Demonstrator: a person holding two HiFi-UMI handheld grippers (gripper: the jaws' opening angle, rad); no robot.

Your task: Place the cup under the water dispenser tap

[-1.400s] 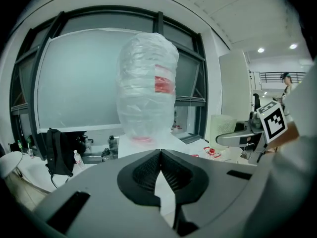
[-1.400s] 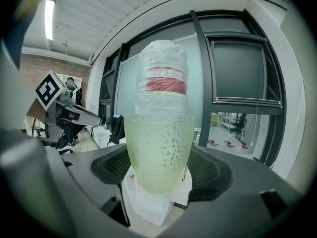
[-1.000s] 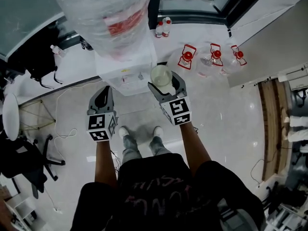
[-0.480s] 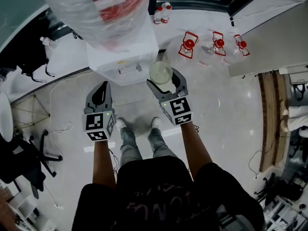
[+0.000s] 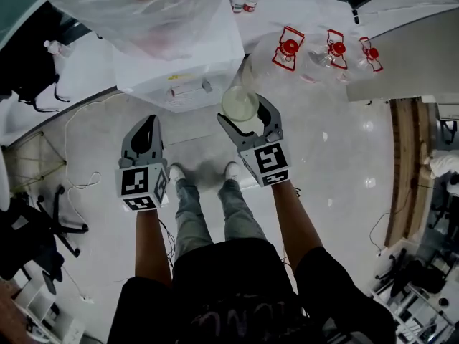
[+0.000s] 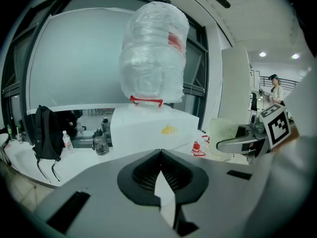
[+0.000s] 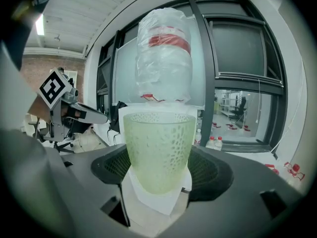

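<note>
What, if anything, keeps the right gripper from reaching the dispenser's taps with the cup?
Nothing visible, so probably yes. The right gripper, fingers shut on the cup, hangs before the water dispenser; its taps lie slightly left, open space between.

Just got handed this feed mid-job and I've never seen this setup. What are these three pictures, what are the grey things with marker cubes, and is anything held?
No robot here: a person holds a two-jaw gripper in each hand; the marker cubes are part of them. The head view looks steeply down from a camera on the person's head, so you see arms, legs and floor. The other two views come from a camera on each gripper, looking along its jaws. The right gripper is shut on a pale green textured cup, held upright. The left gripper has its jaws together, nothing between them. Ahead stands the white water dispenser with a plastic-wrapped bottle on top and its taps facing the person. The cup is near the dispenser's front, not yet under a tap.
</note>
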